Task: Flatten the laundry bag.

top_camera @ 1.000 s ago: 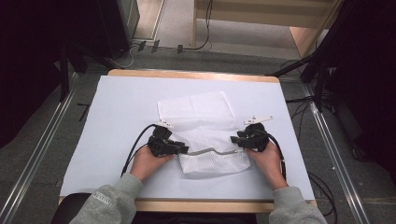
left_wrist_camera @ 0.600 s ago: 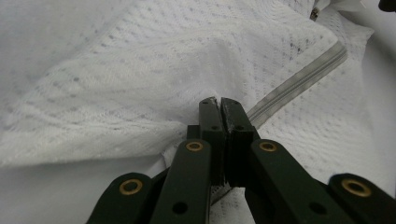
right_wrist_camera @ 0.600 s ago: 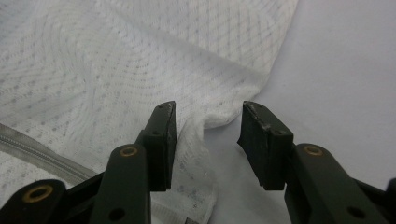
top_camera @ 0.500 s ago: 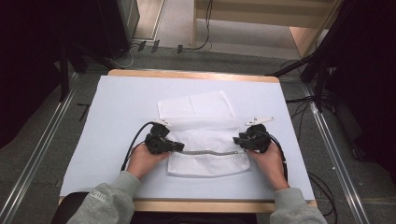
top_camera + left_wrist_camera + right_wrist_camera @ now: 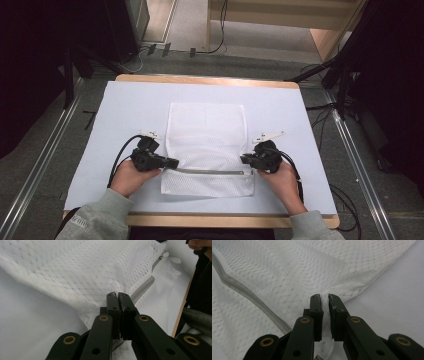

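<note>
A white mesh bag (image 5: 207, 140) lies spread flat on the white-covered table (image 5: 125, 110), its grey zipper (image 5: 207, 171) running across near the front edge. My left gripper (image 5: 172, 163) is shut on the bag's left edge at the zipper's end, with mesh pinched between the jaws (image 5: 118, 293). My right gripper (image 5: 245, 160) grips the bag's right edge. Its jaws (image 5: 324, 296) have just been closing, and bunched mesh is squeezed between them. The zipper (image 5: 242, 288) runs off to the left in the right gripper view.
The table's wooden rim (image 5: 210, 80) shows at the back. Metal rails (image 5: 40, 170) flank the table on both sides. Cables (image 5: 345, 200) lie on the floor at the right. Dark equipment stands at the back left and right.
The bag was rumpled and partly folded; now it lies stretched flat as a rectangle. My left gripper has moved outward to the left, and both sets of jaws have closed on the bag's edges.
</note>
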